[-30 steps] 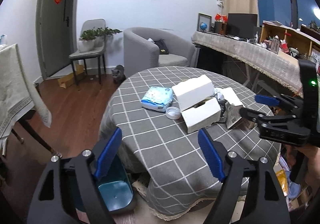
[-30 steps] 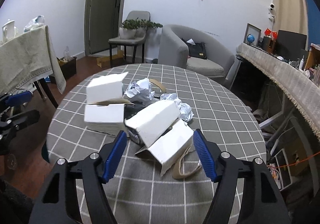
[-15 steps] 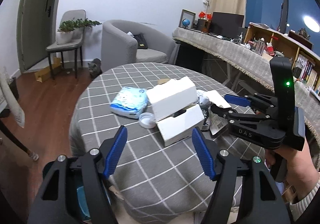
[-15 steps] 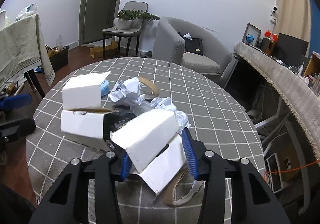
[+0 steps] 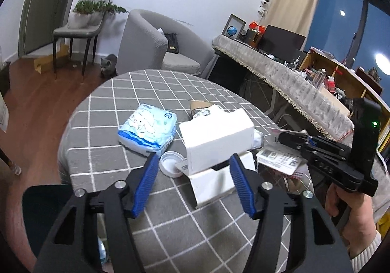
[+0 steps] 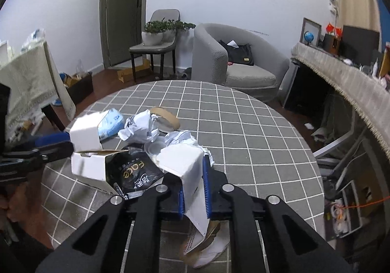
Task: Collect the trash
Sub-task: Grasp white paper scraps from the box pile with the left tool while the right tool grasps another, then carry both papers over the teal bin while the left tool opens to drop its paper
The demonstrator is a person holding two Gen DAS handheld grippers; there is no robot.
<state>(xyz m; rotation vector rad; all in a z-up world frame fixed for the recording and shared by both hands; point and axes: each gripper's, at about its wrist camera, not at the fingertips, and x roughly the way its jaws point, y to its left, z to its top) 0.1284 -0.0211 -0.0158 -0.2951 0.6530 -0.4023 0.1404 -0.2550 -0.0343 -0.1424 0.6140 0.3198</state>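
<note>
- The right hand-held gripper (image 6: pixel 192 191) is closing, and its blue pads (image 6: pixel 206 185) already press both sides of a white carton (image 6: pixel 181 163); the carton's flattened lower end hangs below the jaws.
- That carton sits at the near edge of the trash pile on the round desk (image 6: pixel 243 131), which wears a grey checked cloth.
- The left hand-held gripper (image 5: pixel 192 182) is closing too, its jaws set wide; a second, open white box (image 5: pixel 215 137) lies between the pads, which do not touch it.
- Just beside that box are a white lid (image 5: pixel 170 165) and a blue tissue pack (image 5: pixel 147 130).
- In the right wrist view the open box (image 6: pixel 89 151) is left of the gripped carton, with a black bag (image 6: pixel 132 173) touching its side.
- Crumpled paper (image 6: pixel 140 126) and a brown tape roll (image 6: pixel 165 120) lie behind the black bag, in the middle of the pile.
- A person's hand (image 5: pixel 353 219) holds the right gripper's handle at the edge of the left wrist view.
- A grey armchair (image 6: pixel 234 61) stands beyond the desk.
</note>
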